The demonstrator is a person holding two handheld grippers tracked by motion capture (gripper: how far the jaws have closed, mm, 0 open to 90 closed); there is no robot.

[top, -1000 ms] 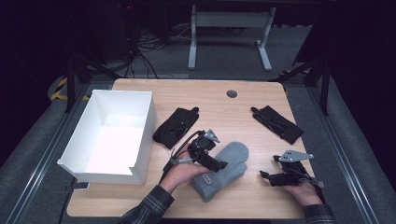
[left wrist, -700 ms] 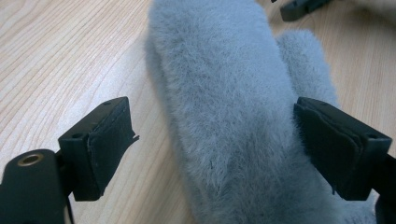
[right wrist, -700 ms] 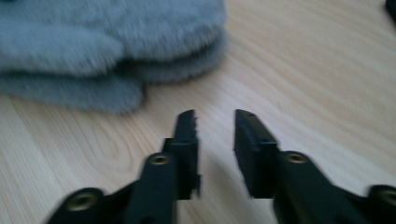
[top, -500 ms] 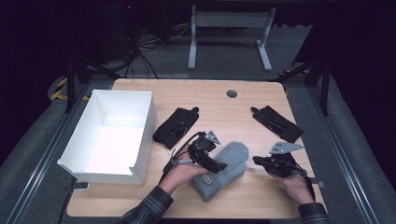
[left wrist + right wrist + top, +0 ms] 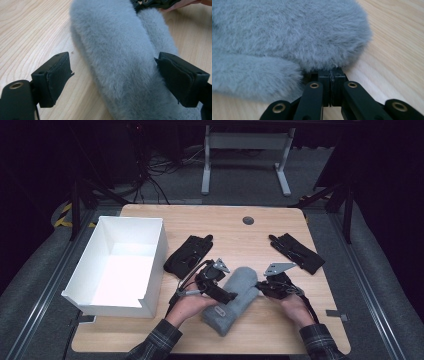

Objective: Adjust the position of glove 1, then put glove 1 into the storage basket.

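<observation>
A grey fluffy mitten (image 5: 239, 295) lies at the front middle of the wooden table (image 5: 230, 227). My left gripper (image 5: 227, 296) is open, its jaws set wide on either side of the mitten (image 5: 120, 57), one over bare wood and one against the fur; the left gripper (image 5: 112, 77) holds nothing. My right gripper (image 5: 259, 285) is shut, and its tips touch the mitten's rounded right edge. In the right gripper view the right gripper (image 5: 331, 75) shows its pads pressed together just under the fur (image 5: 287, 32), with no fabric seen between them.
A white open box (image 5: 131, 219) stands at the table's left. One black glove (image 5: 189, 254) lies beside the box, another black glove (image 5: 296, 252) at the right. A round cable hole (image 5: 248, 220) sits near the far edge.
My right gripper has moved left from the table's right side up to the mitten's edge. The left gripper has stayed over the mitten.
</observation>
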